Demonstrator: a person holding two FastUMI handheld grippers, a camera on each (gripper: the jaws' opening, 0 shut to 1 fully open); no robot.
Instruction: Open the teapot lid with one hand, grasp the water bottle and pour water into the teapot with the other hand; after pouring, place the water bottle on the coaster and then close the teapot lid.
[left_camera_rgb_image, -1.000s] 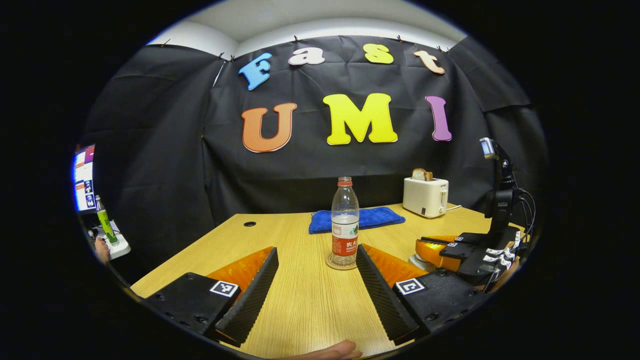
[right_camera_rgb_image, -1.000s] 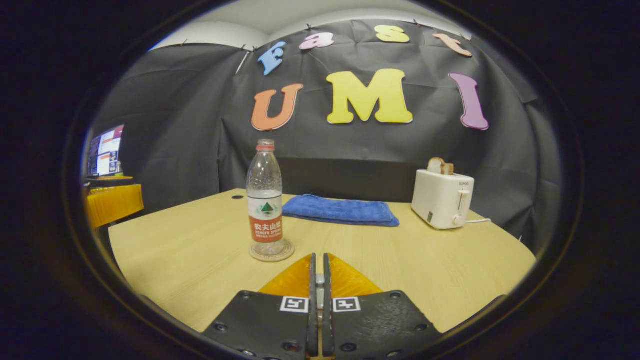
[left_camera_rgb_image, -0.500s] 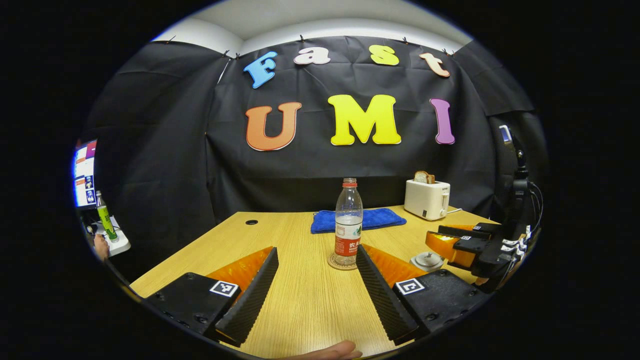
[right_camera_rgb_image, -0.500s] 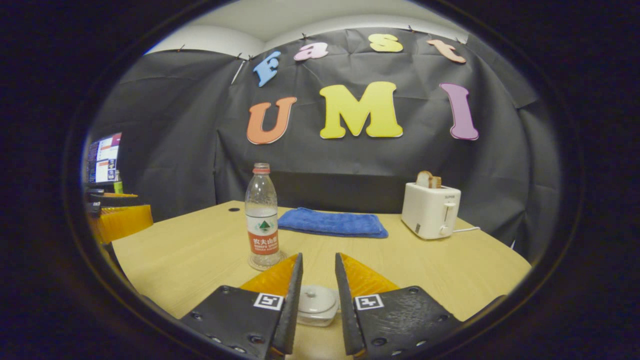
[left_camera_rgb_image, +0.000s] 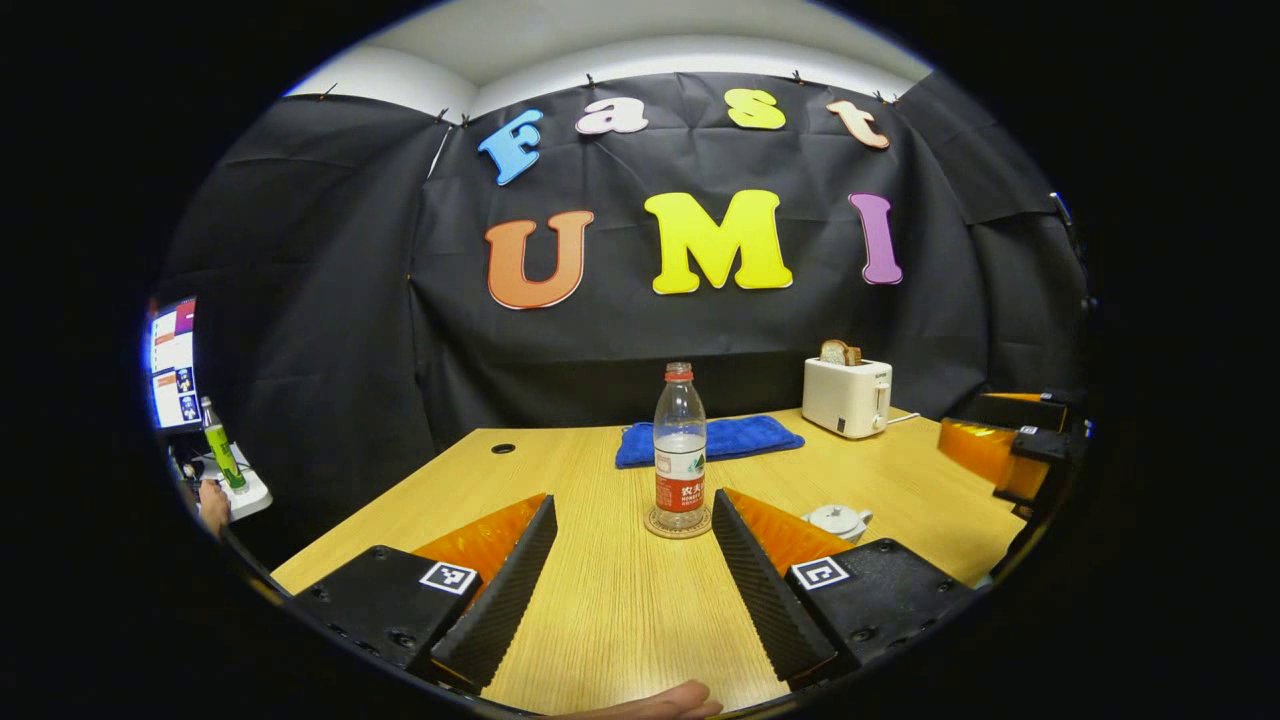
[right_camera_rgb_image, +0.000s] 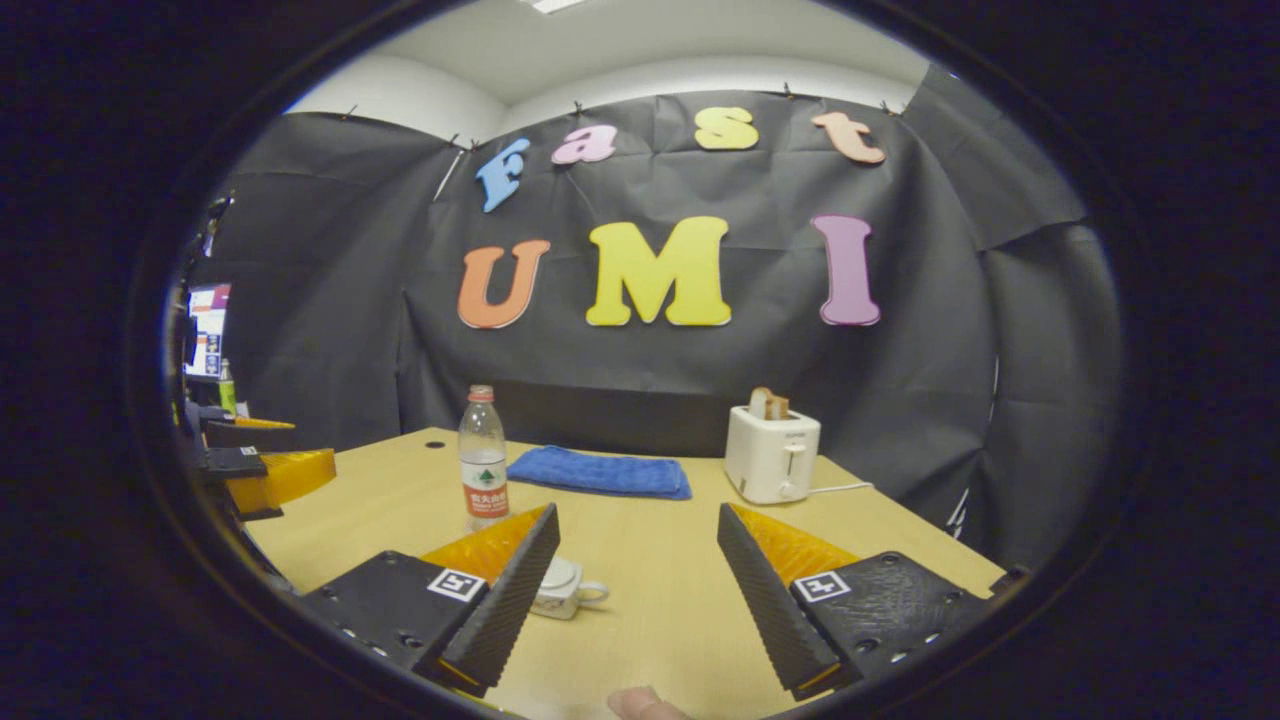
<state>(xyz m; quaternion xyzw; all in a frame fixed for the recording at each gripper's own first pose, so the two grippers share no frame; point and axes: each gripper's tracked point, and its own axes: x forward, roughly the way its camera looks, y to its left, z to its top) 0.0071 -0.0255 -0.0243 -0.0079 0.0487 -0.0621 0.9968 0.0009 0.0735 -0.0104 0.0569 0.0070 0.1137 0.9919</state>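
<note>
I see the teapot (right_camera_rgb_image: 560, 587) low on the bench (right_camera_rgb_image: 660, 620) in the right gripper view, its lid on, partly hidden behind the inner finger of my right hand-held gripper (right_camera_rgb_image: 635, 585), whose fingers are spread wide with nothing between them. The left gripper view shows the same teapot (left_camera_rgb_image: 838, 520) from the other side, at about 4 o'clock from the water bottle (left_camera_rgb_image: 680, 448), peeking over one finger of my left hand-held gripper (left_camera_rgb_image: 632, 585), which is also spread wide and holds nothing.

The water bottle stands upright on the round coaster (left_camera_rgb_image: 678, 525), cap on, directly ahead between the left fingers. In the right gripper view the bottle (right_camera_rgb_image: 483, 455) sits at about 11 o'clock from the teapot, its base hidden by my finger, so the coaster is clear to me from the left side alone.

Behind the bottle lies a folded blue towel (left_camera_rgb_image: 712, 440); at its 3 o'clock stands a white toaster (left_camera_rgb_image: 847, 396) with bread in the slot. The bottle's label carries print too small for me to read.
</note>
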